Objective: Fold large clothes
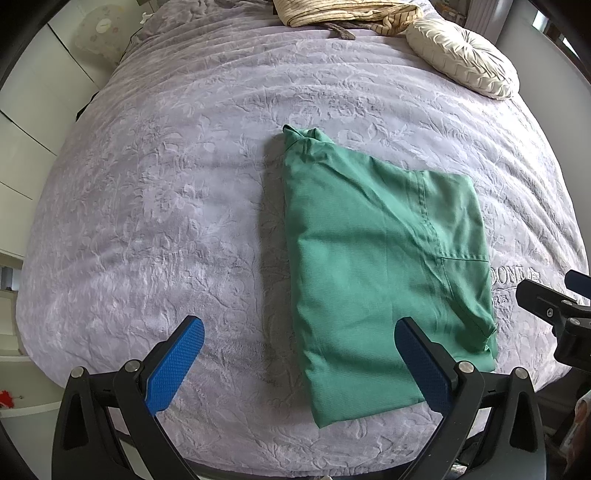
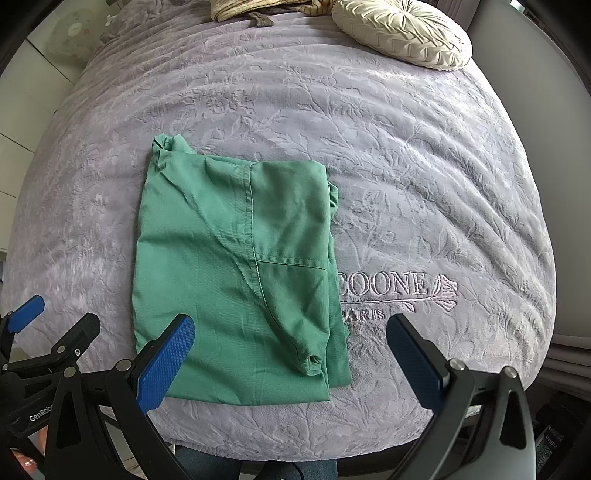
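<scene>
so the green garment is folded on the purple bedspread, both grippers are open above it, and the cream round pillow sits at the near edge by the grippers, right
Not quite: the cream round pillow lies at the far end of the bed, away from the grippers, as the right wrist view shows. The rest holds: the green garment lies folded on the purple bedspread, with the left gripper and right gripper both open.

Embroidered on the lilac bedspread (image 2: 406, 147), at about 4 o'clock of the right wrist view, "COONE" (image 2: 384, 284) over "ARIS" (image 2: 367, 315); "GenRob" (image 2: 40, 416) on the left gripper (image 2: 22, 314) at 8 o'clock.
</scene>
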{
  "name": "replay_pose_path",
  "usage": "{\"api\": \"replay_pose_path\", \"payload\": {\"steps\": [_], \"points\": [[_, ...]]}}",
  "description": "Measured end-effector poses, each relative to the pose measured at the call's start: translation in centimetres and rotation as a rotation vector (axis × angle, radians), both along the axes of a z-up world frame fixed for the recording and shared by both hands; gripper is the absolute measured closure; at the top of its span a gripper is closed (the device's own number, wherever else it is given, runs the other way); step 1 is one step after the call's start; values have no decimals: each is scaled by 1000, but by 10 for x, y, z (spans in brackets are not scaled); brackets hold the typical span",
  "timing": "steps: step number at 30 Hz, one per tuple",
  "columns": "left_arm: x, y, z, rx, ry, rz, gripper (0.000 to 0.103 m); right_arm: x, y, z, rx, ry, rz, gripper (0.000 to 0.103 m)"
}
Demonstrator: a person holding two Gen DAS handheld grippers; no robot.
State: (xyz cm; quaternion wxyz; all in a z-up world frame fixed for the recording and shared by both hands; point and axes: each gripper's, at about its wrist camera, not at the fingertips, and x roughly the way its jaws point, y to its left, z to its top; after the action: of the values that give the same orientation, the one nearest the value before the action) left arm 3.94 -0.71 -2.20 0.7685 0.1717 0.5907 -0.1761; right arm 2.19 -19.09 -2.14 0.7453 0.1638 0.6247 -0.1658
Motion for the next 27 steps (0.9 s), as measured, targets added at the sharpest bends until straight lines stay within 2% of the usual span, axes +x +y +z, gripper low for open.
{"api": "replay_pose_path", "payload": {"steps": [27], "points": [[3,6,-2,12,2,-14,0,-1,1,-3,1,8,9,0]]}}
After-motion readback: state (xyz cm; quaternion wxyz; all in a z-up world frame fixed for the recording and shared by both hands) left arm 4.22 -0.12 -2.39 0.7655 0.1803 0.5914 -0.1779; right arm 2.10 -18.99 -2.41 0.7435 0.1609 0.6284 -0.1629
